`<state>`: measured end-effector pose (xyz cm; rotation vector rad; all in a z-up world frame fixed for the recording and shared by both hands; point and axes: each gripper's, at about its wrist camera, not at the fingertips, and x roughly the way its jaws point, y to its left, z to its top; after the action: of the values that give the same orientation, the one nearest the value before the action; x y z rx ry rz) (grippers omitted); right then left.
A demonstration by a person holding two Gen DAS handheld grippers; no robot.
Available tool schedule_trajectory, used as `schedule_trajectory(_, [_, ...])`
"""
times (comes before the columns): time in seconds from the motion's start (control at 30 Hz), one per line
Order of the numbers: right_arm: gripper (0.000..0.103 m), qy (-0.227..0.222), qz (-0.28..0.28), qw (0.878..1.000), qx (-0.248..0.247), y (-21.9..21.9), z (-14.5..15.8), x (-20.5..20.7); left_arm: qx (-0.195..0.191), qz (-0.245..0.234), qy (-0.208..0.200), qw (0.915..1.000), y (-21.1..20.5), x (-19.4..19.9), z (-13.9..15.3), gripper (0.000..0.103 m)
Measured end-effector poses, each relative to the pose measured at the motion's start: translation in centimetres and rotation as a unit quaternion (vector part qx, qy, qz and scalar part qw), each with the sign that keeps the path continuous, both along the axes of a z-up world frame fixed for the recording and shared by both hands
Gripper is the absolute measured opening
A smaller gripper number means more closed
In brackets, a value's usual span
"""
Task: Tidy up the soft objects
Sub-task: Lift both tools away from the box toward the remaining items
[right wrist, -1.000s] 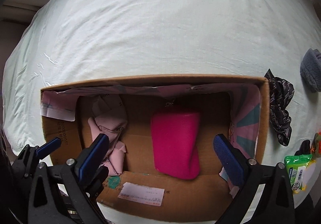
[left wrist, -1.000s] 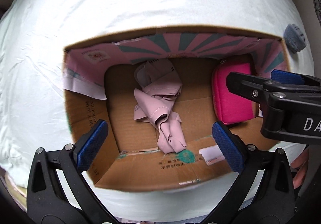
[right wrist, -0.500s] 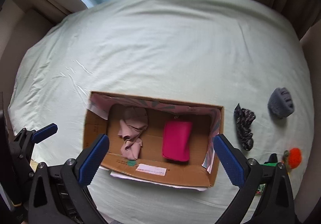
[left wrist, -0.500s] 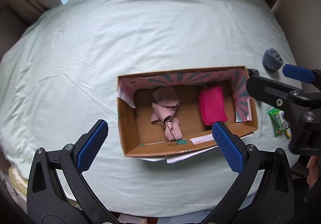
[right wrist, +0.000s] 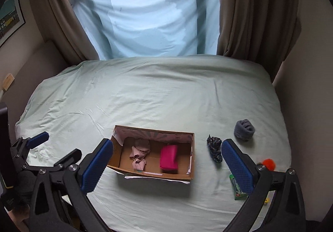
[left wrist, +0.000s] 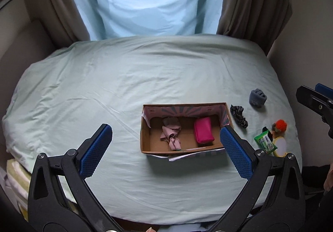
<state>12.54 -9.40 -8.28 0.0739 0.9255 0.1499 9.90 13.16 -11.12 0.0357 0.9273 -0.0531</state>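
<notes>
Both grippers hung wide apart and empty above the bed, and I had the box in sight.

My left gripper (left wrist: 166,146) and right gripper (right wrist: 166,163) gripped nothing, well above the pale green sheet (left wrist: 145,78). The cardboard box (left wrist: 145,140) sat on it with a crumpled pink cloth (left wrist: 171,135) on its left side and a magenta pouch (left wrist: 203,132) on its right. Outside, to the right, I saw a dark patterned scrunchie (left wrist: 239,116), a grey rolled sock (left wrist: 257,96), a green packet (left wrist: 265,141) and what looked like an orange pom-pom (left wrist: 280,125), too small to be sure.
</notes>
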Motion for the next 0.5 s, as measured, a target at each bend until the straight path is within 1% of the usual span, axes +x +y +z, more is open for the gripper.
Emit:
schedule_trajectory(0.1, [0.103,-0.025,-0.025,0.999,0.011,-1.6,1.4,-3.3,-0.018,-0.003,-0.022,0.9996,-0.3,-2.5,1.3,0.103])
schedule_trajectory(0.23, [0.103,-0.059,-0.073,0.996,0.010,-4.2,2.7,-7.3,-0.007,-0.022,-0.060,0.9979,-1.5,-5.0,2.7,0.103])
schedule_trajectory(0.33, [0.103,-0.086,-0.112,0.990,-0.004,-5.9,3.3,-10.1,-0.005,-0.038,-0.079,0.9962,-2.6,-5.8,3.3,0.103])
schedule_trajectory(0.5, [0.103,-0.113,-0.162,0.980,-0.026,-9.0,3.6,-13.5,-0.032,-0.075,-0.089,0.9927,-5.6,-6.0,3.4,0.103])
